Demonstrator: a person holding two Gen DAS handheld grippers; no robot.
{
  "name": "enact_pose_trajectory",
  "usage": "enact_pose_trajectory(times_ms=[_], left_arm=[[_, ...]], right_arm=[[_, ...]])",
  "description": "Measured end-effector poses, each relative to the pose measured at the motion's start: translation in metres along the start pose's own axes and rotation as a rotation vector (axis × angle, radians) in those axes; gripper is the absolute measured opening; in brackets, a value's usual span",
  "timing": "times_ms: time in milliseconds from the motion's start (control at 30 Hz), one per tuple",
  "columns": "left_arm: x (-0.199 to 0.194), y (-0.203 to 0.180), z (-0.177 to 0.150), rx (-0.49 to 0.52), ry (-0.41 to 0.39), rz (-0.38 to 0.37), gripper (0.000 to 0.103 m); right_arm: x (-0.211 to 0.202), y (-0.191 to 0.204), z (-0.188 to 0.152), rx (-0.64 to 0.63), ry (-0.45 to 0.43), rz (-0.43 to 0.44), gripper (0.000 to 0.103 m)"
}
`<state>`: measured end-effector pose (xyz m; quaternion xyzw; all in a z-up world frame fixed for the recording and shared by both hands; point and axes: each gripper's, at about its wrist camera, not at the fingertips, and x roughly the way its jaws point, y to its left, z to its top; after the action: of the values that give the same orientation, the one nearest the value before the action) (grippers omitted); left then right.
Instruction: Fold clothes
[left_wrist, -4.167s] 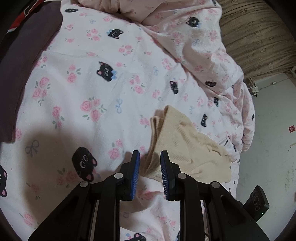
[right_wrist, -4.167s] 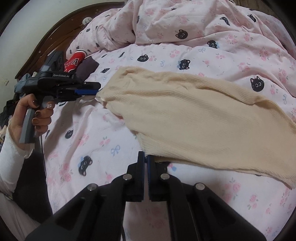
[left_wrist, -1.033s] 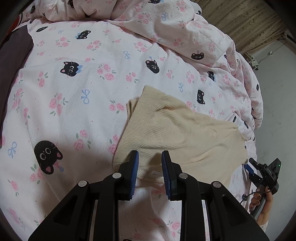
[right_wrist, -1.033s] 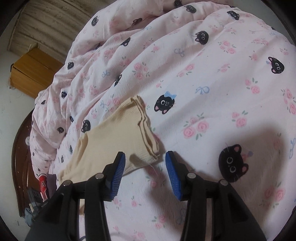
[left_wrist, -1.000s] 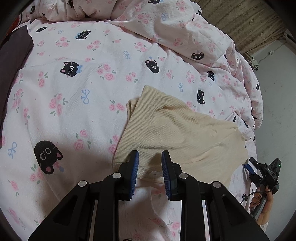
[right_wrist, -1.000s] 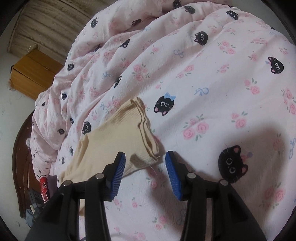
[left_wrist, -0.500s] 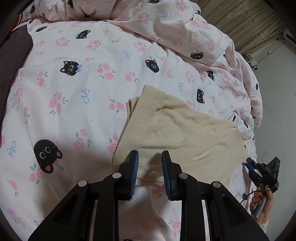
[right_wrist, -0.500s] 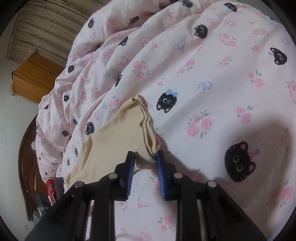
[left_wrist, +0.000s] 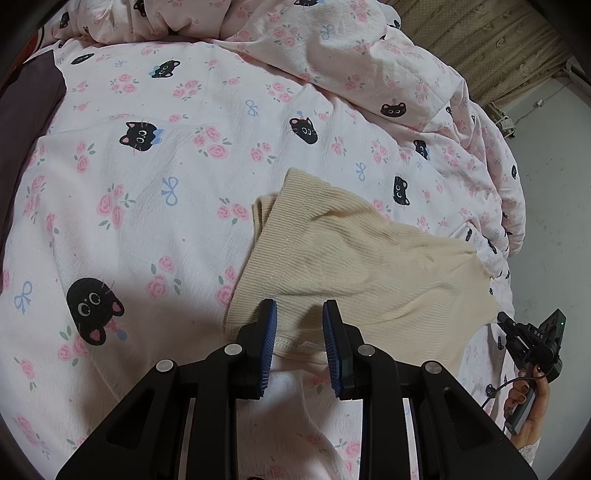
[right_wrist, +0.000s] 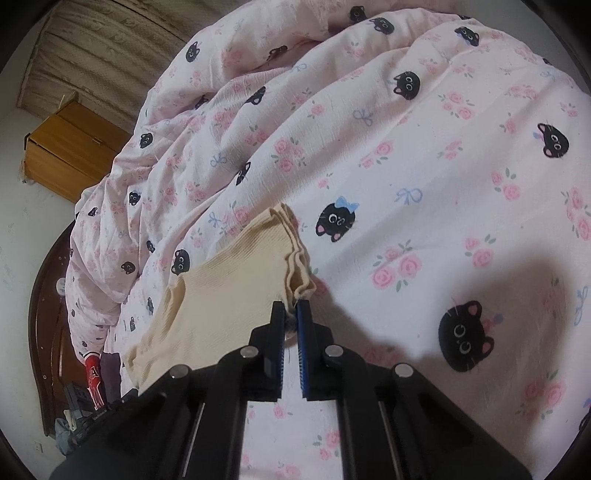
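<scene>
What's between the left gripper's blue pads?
Left wrist view: the cream ribbed knit garment's hemmed edge lies between the open left gripper's pads, unpinched, on the pink cat-print quilt.

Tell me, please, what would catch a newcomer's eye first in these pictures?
The cream ribbed garment lies folded on a pink quilt printed with black cats and roses. The right gripper has pinched one corner; the left gripper straddles the opposite hem.

Cream garment (left_wrist: 354, 258) of ribbed matt knit cloth, bedcover (left_wrist: 155, 192) of crinkled soft printed cotton, gripper fingers (left_wrist: 267, 332) matt black plastic with ridged blue pads, cabinet (right_wrist: 70, 151) of smooth orange-brown wood
</scene>
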<state>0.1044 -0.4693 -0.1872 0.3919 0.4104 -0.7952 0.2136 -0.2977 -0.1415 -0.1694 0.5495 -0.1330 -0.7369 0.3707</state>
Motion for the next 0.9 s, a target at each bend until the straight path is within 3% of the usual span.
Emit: enact_pose_trajectory(times_ms=[300,500,600,733,767,900], left_arm=[[0.0,0.0,0.0,0.005,-0.002,0.004,0.022],[0.0,-0.001,0.0,0.006,-0.002,0.006,0.022],[0.0,-0.001,0.0,0.006,-0.002,0.007,0.022],[0.0,-0.001,0.0,0.006,-0.001,0.007,0.022],[0.0,-0.001,-0.001,0.006,-0.002,0.007,0.022],[0.0,-0.001,-0.001,0.007,-0.003,0.01,0.022]], right_arm=[[-0.001,0.005,0.013,-0.04,-0.036,-0.038,0.007],[0.012,-0.005,0.011,-0.014,0.02,-0.077,0.008],[0.008,-0.006,0.01,-0.008,0.018,-0.068,0.014],[0.0,-0.014,0.009,0.029,0.002,-0.05,0.048],[-0.002,-0.018,0.009,0.047,0.003,-0.042,0.052],[0.001,-0.03,0.007,0.1,0.026,0.007,0.052]])
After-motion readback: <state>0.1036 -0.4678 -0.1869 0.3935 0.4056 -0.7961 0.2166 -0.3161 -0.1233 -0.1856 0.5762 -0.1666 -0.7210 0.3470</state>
